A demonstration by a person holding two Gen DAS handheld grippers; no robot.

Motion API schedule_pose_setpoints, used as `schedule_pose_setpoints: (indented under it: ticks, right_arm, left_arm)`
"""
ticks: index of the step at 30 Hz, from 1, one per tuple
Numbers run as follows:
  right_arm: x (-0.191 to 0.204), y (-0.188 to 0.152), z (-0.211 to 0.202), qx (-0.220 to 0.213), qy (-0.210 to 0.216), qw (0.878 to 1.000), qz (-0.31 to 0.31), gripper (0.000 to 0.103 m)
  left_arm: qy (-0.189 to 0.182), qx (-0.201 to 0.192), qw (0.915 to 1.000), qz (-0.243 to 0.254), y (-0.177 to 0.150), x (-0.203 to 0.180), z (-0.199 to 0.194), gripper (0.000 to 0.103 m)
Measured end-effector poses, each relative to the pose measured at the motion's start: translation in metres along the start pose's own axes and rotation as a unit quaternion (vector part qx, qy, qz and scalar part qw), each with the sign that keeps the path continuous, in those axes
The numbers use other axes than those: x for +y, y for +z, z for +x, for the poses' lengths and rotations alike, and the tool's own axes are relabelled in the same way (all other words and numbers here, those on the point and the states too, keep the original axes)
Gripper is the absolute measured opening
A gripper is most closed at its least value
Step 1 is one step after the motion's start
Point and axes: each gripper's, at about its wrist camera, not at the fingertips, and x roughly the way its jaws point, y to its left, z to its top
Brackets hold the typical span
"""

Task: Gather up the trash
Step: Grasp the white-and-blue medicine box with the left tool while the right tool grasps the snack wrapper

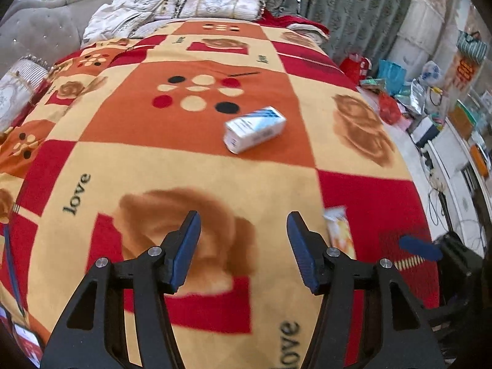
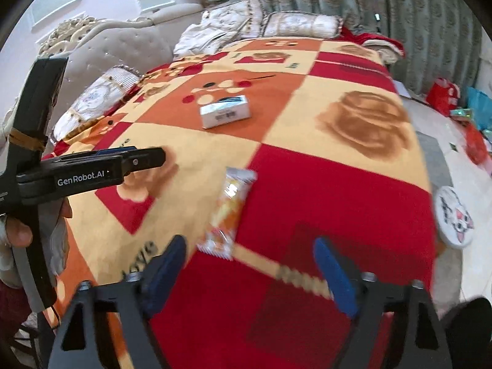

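Note:
A white and blue carton (image 1: pixel 254 129) lies on its side on the patterned blanket (image 1: pixel 196 169), well ahead of my left gripper (image 1: pixel 244 224), which is open and holds nothing. An orange and white snack wrapper (image 1: pixel 339 230) lies just right of its right finger. In the right wrist view the same wrapper (image 2: pixel 229 212) lies flat just ahead of my right gripper (image 2: pixel 249 247), nearer its left finger; the jaws are open and apart from it. The carton (image 2: pixel 224 111) sits farther back. My left gripper's body (image 2: pixel 92 169) shows at the left, held by a gloved hand (image 2: pixel 18 233).
The bed carries pillows (image 2: pixel 303 24) at its far end and a padded headboard (image 2: pixel 123 46) on the left. Right of the bed, bags and packets (image 1: pixel 396 98) clutter the floor. A round cat-face mat (image 2: pixel 455 216) lies beside the bed's right edge.

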Motion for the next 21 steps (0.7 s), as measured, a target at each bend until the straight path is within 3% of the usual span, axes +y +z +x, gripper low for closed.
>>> schedule_pose_setpoints:
  ticks: [3,5,7,10,15,21]
  right_arm:
    - [0.01,0.013,0.027,0.013,0.006,1.0,-0.014,0.053]
    - [0.012,0.015,0.041,0.03,0.002,0.999,-0.023,0.031]
    - [0.01,0.014,0.045,0.03,0.003,0.999,-0.027,0.024]
    - [-0.003,0.011,0.037,0.018,0.004,1.0,-0.013,0.022]
    - [-0.031,0.005,0.032,0.01,0.041,0.999,0.022,0.022]
    - [-0.023,0.006,0.033,0.004,0.033,0.999,0.0,0.022]
  left_arm:
    - [0.005,-0.002,1.0,0.005,0.014,0.005,0.009,0.057]
    - [0.008,-0.006,0.9999,0.013,0.026,0.005,0.017,0.058]
    - [0.007,-0.009,0.9996,0.024,0.038,0.003,0.025,0.059]
    - [-0.004,-0.015,0.9987,0.049,0.057,-0.003,0.042,0.06]
    - [0.011,-0.004,0.9953,0.096,0.08,-0.02,0.081,0.06]
    - [0.022,0.031,0.9933,0.109,0.084,-0.029,0.114,0.06]
